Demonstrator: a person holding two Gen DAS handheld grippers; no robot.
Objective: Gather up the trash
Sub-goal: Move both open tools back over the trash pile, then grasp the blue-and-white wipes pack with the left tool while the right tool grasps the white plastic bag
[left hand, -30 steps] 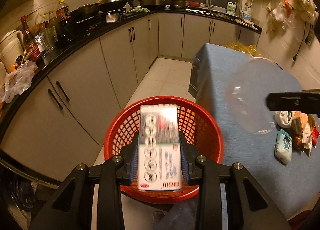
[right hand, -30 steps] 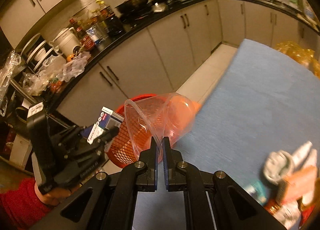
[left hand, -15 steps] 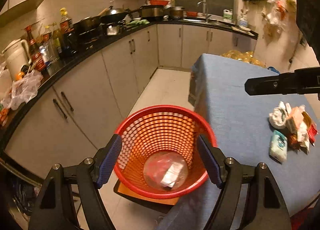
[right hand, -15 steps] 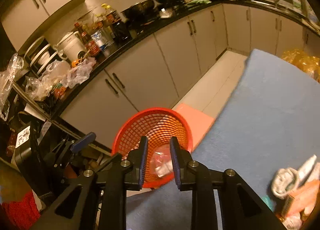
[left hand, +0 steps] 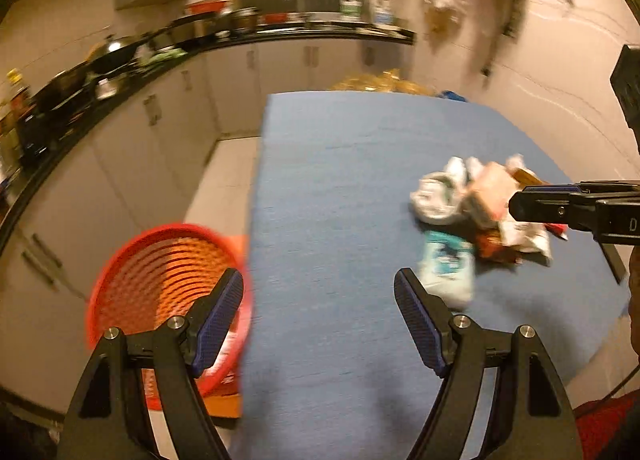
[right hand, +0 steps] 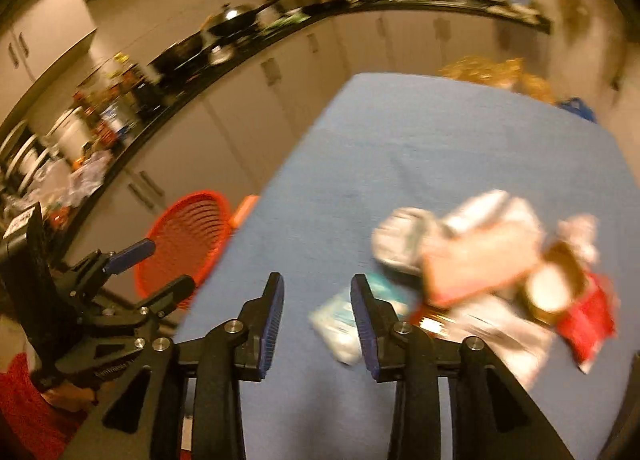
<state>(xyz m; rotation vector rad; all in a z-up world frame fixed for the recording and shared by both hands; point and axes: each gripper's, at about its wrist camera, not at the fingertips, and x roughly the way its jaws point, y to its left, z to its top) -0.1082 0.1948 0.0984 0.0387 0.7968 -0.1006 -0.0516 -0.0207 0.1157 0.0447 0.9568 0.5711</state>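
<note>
A heap of wrappers and packets (left hand: 480,212) (right hand: 480,260) lies on the blue-clothed table (left hand: 340,164) (right hand: 400,132). A teal and white packet (left hand: 446,268) (right hand: 340,320) sits at the heap's near edge. The red mesh basket (left hand: 160,280) (right hand: 188,236) stands on the floor by the table's left side. My left gripper (left hand: 318,280) (right hand: 170,264) hangs open over the table edge, holding nothing. My right gripper (right hand: 317,282) (left hand: 520,206) is over the cloth just short of the teal packet. Its jaws are opening and nothing is between them.
A dark kitchen counter (right hand: 200,60) with pans, bottles and bags curves along the left over pale cabinets (left hand: 160,132). A yellow bag (right hand: 492,72) lies past the table's far end. A red sleeve (right hand: 24,400) shows behind the left gripper.
The left gripper let go of a white box and the right let go of a clear plastic cup; both lie in the basket. Both grippers opened and swung right, over the table towards the heap.
</note>
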